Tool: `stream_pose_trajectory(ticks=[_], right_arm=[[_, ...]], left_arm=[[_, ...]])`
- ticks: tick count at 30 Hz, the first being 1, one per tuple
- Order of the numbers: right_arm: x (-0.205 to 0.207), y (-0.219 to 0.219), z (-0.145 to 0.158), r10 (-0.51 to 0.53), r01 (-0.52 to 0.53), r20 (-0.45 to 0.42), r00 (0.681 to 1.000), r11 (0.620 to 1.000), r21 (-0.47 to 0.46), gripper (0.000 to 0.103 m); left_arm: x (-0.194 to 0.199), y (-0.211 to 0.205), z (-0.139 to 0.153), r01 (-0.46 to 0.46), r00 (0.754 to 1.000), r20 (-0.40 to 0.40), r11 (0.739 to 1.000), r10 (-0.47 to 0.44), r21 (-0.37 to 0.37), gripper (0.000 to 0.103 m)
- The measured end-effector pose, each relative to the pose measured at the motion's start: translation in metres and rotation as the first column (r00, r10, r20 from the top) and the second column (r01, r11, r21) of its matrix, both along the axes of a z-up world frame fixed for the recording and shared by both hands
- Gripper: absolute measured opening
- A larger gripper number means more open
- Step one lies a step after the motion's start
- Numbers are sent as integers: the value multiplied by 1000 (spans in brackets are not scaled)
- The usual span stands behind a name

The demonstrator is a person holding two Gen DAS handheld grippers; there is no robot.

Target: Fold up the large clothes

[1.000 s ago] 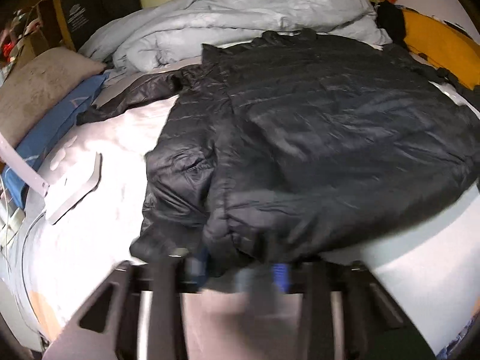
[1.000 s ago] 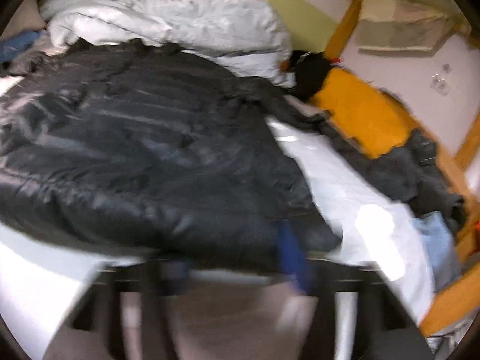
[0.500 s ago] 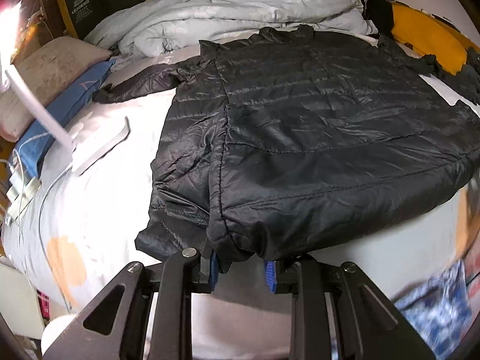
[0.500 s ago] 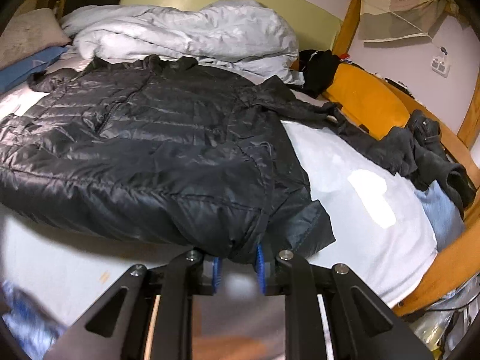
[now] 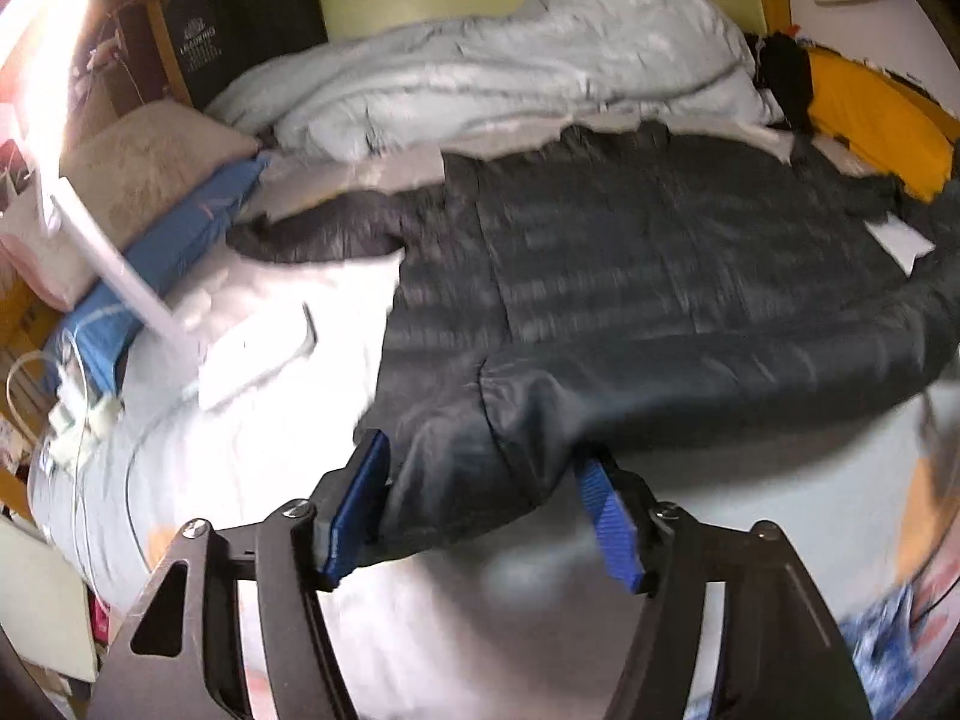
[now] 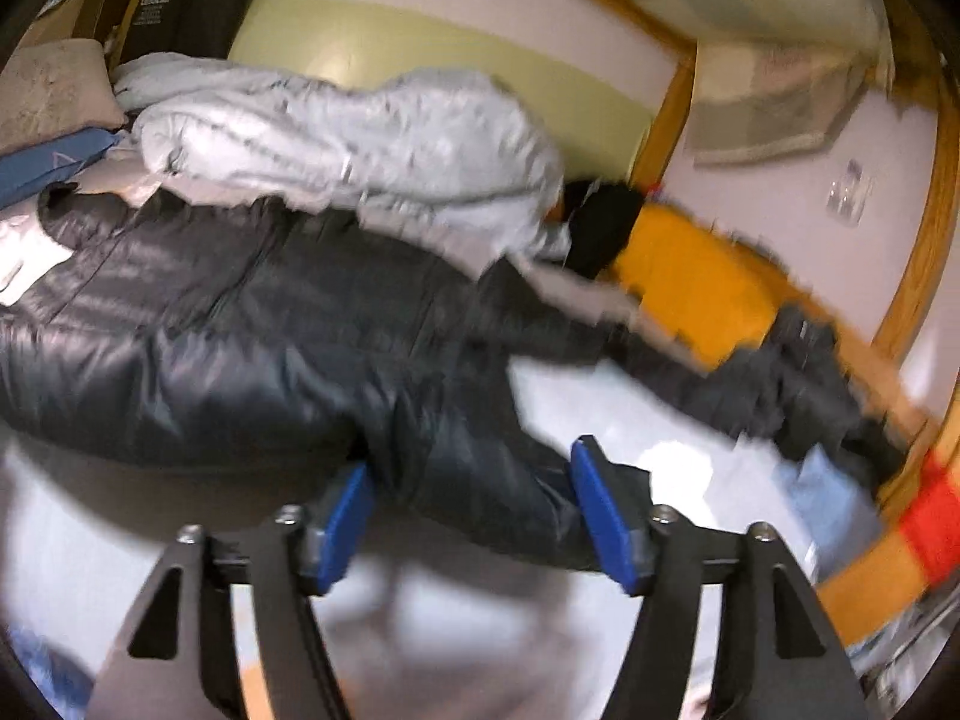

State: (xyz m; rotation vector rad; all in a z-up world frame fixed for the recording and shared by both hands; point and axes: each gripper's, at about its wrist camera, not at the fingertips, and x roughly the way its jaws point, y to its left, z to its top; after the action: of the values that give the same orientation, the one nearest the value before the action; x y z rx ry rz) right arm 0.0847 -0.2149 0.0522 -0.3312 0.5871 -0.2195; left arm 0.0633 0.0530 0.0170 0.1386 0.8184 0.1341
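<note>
Black puffer jacket (image 5: 660,276), flat on bed (image 5: 240,450): we have just been spreading both grippers' fingers (image 5: 360,504), hem loose between; next, sleeve folds.

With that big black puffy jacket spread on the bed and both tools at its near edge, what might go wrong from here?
Both sets of jaws have just been opening, with the black jacket hem loose between them.

1. The left gripper or right gripper could snag the slippery hem and drag it crooked.
2. The sleeve trails toward the dark clothes by the orange cushion, so a fold may catch them.
3. The grey duvet touches the collar and could get folded in.
</note>
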Motion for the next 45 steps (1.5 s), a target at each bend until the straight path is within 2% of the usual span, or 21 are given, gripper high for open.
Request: stream_pose_trajectory(ticks=[4,8,10,11,16,19,21,25,26,27,28,29,30,31,33,35,38,41,42,43,45], right_arm=[[51,2,8,-20,20,24,1000,1000,-16,70],[103,-9,-8,-61,62,-26,998,997,50,72],[112,-21,-18,-71,74,-31,997,990,120,72],[114,-30,-26,-73,78,-29,997,979,186,72],[110,-58,-34,-69,90,-76,995,941,325,76],[109,-77,-31,-101,124,-81,992,914,385,80],[113,-90,-32,-113,146,-102,988,890,432,80],[132,-105,-44,-98,171,-176,980,867,468,80],[137,-106,-49,-68,161,-201,977,855,492,80],[142,-105,-56,-14,142,-237,971,835,532,79],[144,-103,-62,27,131,-261,965,811,569,64],[144,-101,-65,38,134,-271,962,799,586,39],[142,-98,-67,43,132,-272,961,795,592,28],[137,-94,-64,37,119,-253,967,810,574,10],[125,-86,-56,9,101,-209,978,855,509,7],[115,-83,-53,-32,127,-213,977,885,449,6],[105,-85,-58,-75,175,-229,970,873,455,6],[112,-84,-61,-77,172,-232,970,888,427,8],[112,-85,-61,-81,172,-223,971,889,425,8],[112,-87,-59,-82,168,-210,974,886,432,16],[107,-94,-52,-100,171,-177,979,875,454,47]], left_arm=[[49,4,13,-11,999,37,1000,10,17,71],[99,7,11,1,997,73,999,-4,53,72],[117,13,3,-16,997,71,999,13,35,72],[122,19,0,-27,997,73,1000,25,16,72],[124,55,-19,-113,988,93,988,124,-109,82],[121,84,-18,-155,981,74,953,180,-259,85],[114,97,-17,-192,972,68,932,223,-307,89],[117,110,-38,-176,984,-66,896,163,-407,89],[120,110,-45,-161,987,-92,885,134,-437,78],[125,109,-51,-137,989,-112,878,96,-459,55],[131,104,-55,-113,990,-122,891,66,-440,42],[139,95,-58,-92,991,-120,924,50,-371,22],[145,87,-58,-80,993,-106,948,50,-307,11],[150,81,-56,-66,995,-85,955,43,-288,9],[155,76,-48,-38,999,-36,950,28,-311,7],[160,72,-45,-36,999,-7,957,36,-287,7],[163,74,-52,-45,999,-15,954,42,-297,10],[155,80,-54,-88,996,-20,960,86,-267,21],[155,83,-54,-105,994,-16,960,104,-261,34],[151,85,-51,-132,991,-14,959,133,-253,43],[142,89,-46,-138,989,13,951,147,-278,66]])
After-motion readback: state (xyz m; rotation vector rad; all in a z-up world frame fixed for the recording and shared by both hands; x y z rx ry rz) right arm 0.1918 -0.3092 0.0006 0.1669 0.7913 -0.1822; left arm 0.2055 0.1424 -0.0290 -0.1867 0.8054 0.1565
